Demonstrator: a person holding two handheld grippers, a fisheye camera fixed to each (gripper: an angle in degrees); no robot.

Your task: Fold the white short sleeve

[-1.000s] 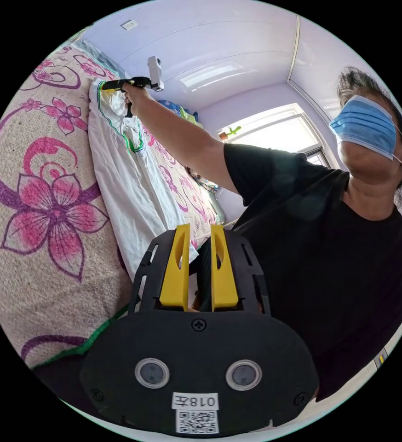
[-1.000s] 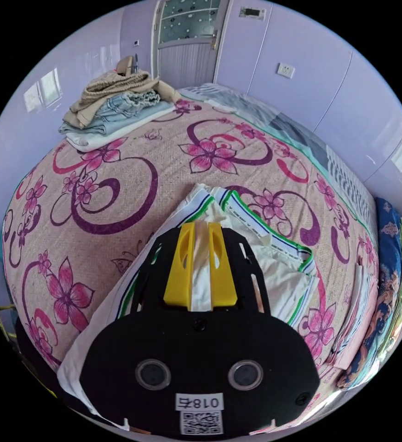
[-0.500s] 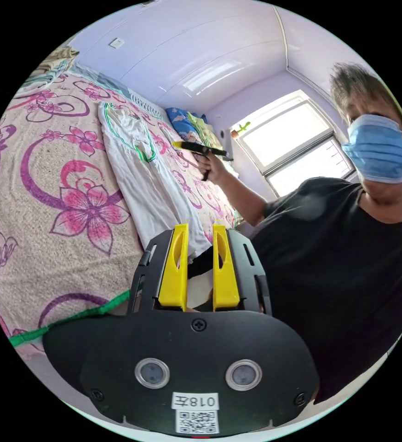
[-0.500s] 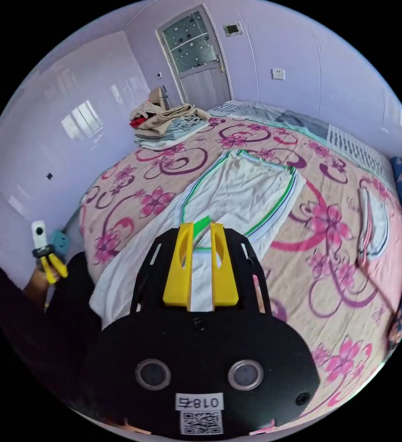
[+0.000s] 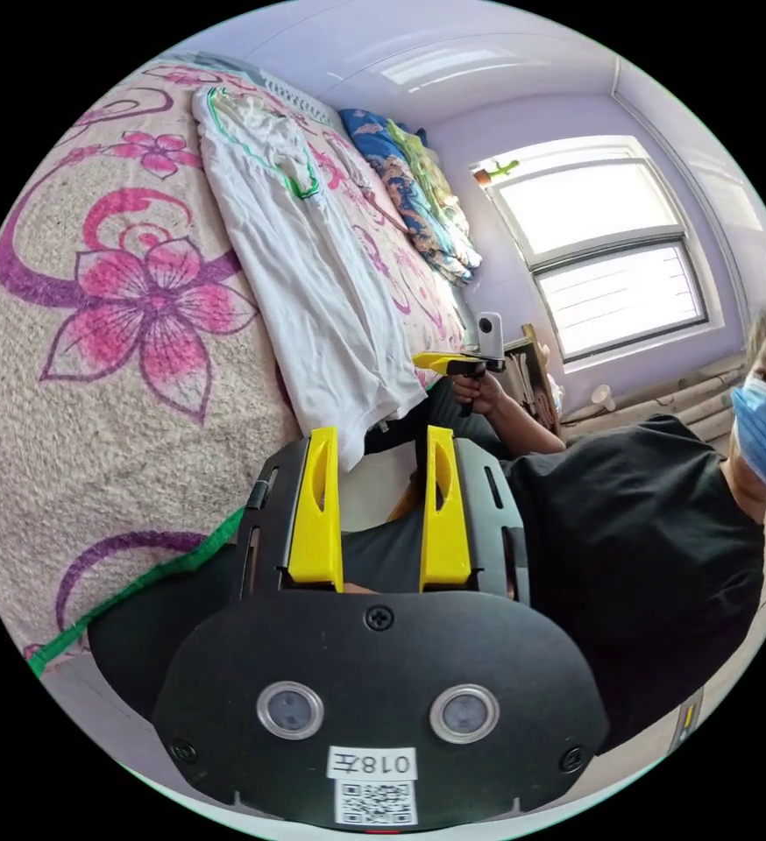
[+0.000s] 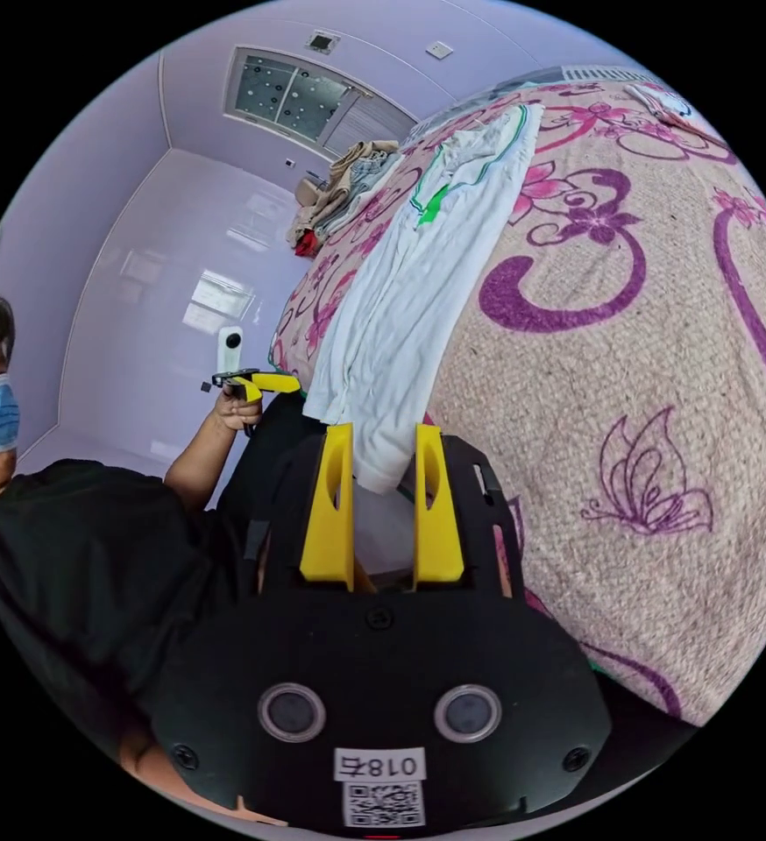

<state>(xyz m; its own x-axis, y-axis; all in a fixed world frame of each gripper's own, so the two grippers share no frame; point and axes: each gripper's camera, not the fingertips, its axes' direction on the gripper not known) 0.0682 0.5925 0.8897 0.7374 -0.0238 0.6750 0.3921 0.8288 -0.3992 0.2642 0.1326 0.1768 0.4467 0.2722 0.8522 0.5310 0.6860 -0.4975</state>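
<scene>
Flower-patterned bed cover [image 5: 94,368]: one white green-trimmed short-sleeve shirt [image 5: 313,289] overhanging near edge; two yellow-jawed grippers, left gripper [image 5: 372,438] and right gripper [image 6: 383,438], jaws apart, empty.

The short sleeve [image 5: 313,289] is white with green trim at the neck. The bed cover [image 5: 94,350] is beige, printed with pink flowers and purple swirls, edged in green. Both grippers have yellow fingers [image 5: 315,508] on black bodies. The person's shirt [image 5: 646,543] is black, the walls [image 6: 138,245] lilac.
</scene>
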